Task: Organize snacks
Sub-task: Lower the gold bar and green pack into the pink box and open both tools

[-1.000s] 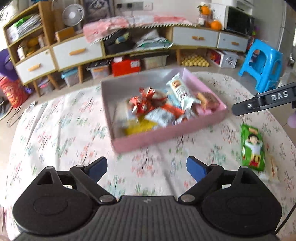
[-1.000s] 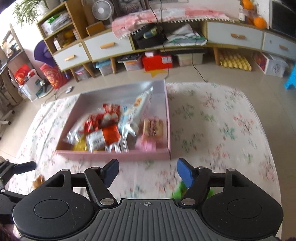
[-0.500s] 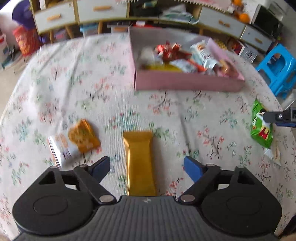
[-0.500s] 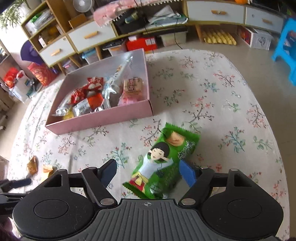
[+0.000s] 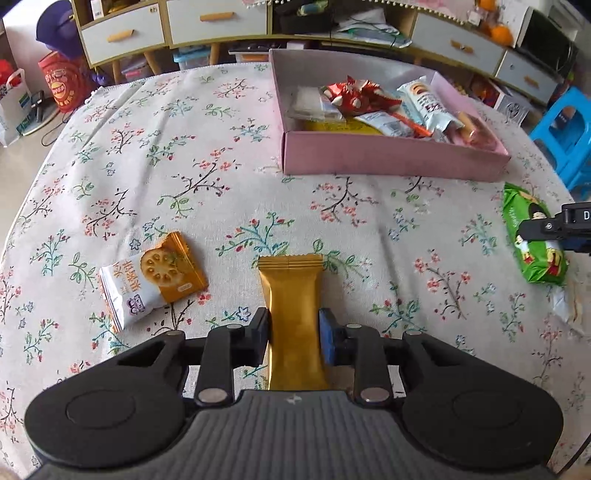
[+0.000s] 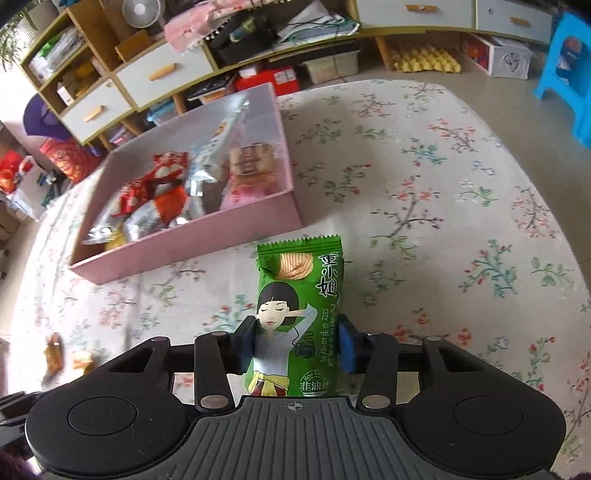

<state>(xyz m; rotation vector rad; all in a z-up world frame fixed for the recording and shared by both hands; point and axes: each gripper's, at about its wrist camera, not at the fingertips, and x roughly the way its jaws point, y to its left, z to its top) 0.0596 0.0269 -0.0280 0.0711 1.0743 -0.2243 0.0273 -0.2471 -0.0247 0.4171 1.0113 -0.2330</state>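
Observation:
A gold snack bar (image 5: 291,291) lies on the floral tablecloth, and my left gripper (image 5: 294,338) is closing on it, its pads against both long sides. A green snack packet (image 6: 303,280) with a cartoon figure sits between the fingers of my right gripper (image 6: 297,345), whose jaws are closing with the pads pressing its edges. The pink box (image 5: 388,162) holding several snacks stands beyond both. In the left wrist view the right gripper (image 5: 554,229) shows at the far right over the green packet (image 5: 532,254).
An orange-and-white biscuit packet (image 5: 155,280) lies left of the gold bar. A small clear wrapper (image 5: 565,299) lies near the green packet. Beyond the table's far edge are a low cabinet with drawers (image 5: 218,22) and a blue stool (image 5: 565,129).
Both grippers dropped from facing the pink box down to the tablecloth. The left closed on the gold bar. The right closed on the green packet, which now lies straight between its fingers.

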